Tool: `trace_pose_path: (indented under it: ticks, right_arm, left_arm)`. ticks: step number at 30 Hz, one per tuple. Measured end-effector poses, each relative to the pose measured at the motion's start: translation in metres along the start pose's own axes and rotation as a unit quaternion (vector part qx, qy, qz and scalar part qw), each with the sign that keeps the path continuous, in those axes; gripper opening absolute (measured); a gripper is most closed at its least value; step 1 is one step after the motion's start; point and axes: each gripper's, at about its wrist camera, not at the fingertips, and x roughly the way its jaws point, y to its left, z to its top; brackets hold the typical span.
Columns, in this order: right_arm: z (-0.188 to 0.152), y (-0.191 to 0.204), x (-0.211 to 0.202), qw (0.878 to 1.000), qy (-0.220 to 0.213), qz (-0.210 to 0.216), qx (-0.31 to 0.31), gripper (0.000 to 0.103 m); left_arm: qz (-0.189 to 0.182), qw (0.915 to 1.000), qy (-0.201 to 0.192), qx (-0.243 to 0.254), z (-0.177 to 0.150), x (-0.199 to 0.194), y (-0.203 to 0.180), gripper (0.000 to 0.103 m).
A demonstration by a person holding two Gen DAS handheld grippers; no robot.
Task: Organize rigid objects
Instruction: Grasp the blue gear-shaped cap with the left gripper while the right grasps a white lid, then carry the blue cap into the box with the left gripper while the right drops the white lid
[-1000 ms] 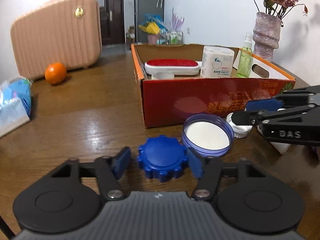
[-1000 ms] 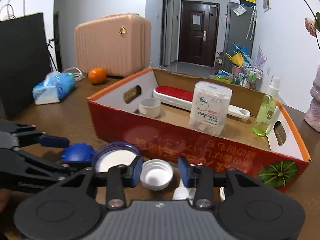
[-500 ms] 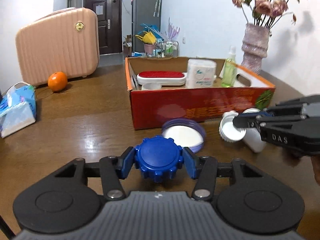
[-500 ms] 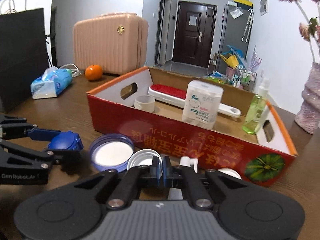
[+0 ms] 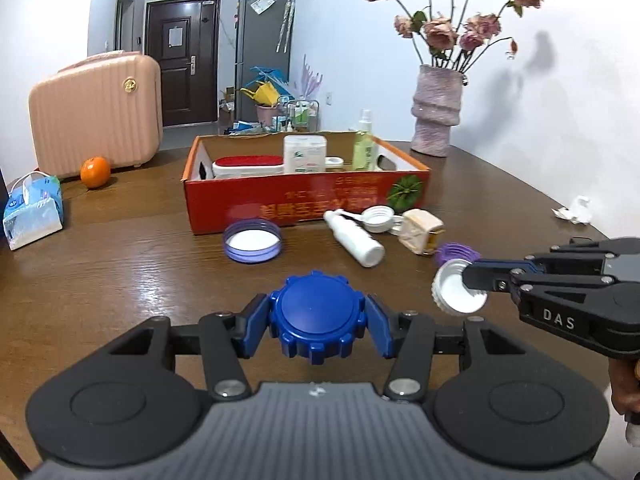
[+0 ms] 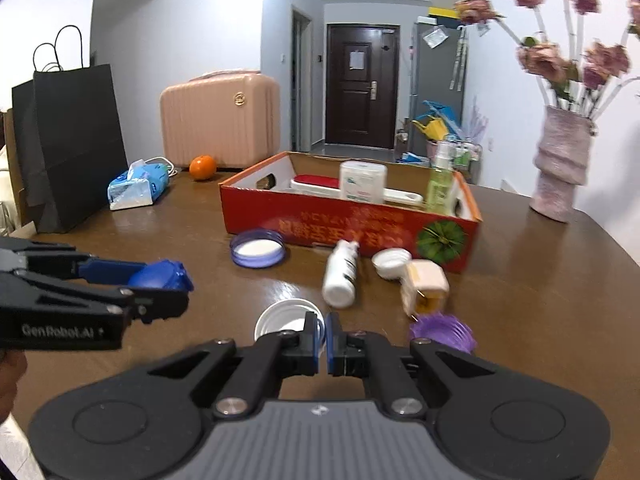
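My left gripper is shut on a blue ridged cap, held clear of the wooden table; the same cap shows in the right wrist view. My right gripper is shut on the rim of a white cap, also lifted, and the white cap appears in the left wrist view pinched by its edge. The red cardboard box stands further back, holding a red brush, a white canister and a green spray bottle.
In front of the box lie a purple-rimmed lid, a white bottle, another white cap, a cream block and a purple ridged cap. An orange, tissue pack, pink suitcase and vase ring the table.
Both grippers pulled back and up from the box. The left closed on the blue cap and lifted it. The right closed on the white cap's rim and carried it away.
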Motion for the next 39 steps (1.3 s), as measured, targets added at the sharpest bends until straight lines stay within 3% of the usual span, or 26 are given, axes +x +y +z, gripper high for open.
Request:
trace_pose_path:
  ticks: [10, 18, 22, 24, 30, 34, 37, 39]
  right_arm:
    - [-0.019, -0.031, -0.029, 0.999, -0.02, -0.013, 0.04, 0.004]
    - [0.018, -0.058, -0.001, 0.999, -0.033, -0.028, 0.024, 0.004]
    - [0.067, -0.082, 0.041, 0.999, -0.037, -0.033, 0.006, 0.004]
    - [0.095, -0.095, 0.076, 0.999, -0.027, -0.027, 0.005, 0.004]
    - [0.166, -0.12, 0.207, 0.998, 0.051, -0.018, 0.019, 0.004]
    - [0.186, -0.127, 0.276, 0.995, 0.095, -0.025, 0.028, 0.004]
    - [0.188, -0.128, 0.3, 0.995, 0.094, -0.015, 0.036, 0.004]
    - [0.186, -0.127, 0.308, 0.995, 0.087, -0.006, 0.045, 0.013]
  left_arm:
    - [0.003, 0.9996, -0.017, 0.023, 0.014, -0.006, -0.024, 0.053]
    - [-0.003, 0.9992, -0.028, 0.029, 0.065, 0.046, -0.011, 0.053]
    - [0.016, 0.9992, -0.022, 0.029, 0.112, 0.1, 0.007, 0.053]
    - [0.025, 0.9994, 0.0, 0.023, 0.133, 0.135, 0.019, 0.053]
    - [0.039, 0.9962, 0.075, 0.016, 0.178, 0.237, 0.059, 0.053]
    - [0.049, 0.9937, 0.101, 0.008, 0.187, 0.277, 0.077, 0.053]
    - [0.037, 0.9946, 0.097, 0.005, 0.191, 0.29, 0.085, 0.054]
    - [0.035, 0.9947, 0.097, 0.007, 0.192, 0.295, 0.087, 0.058]
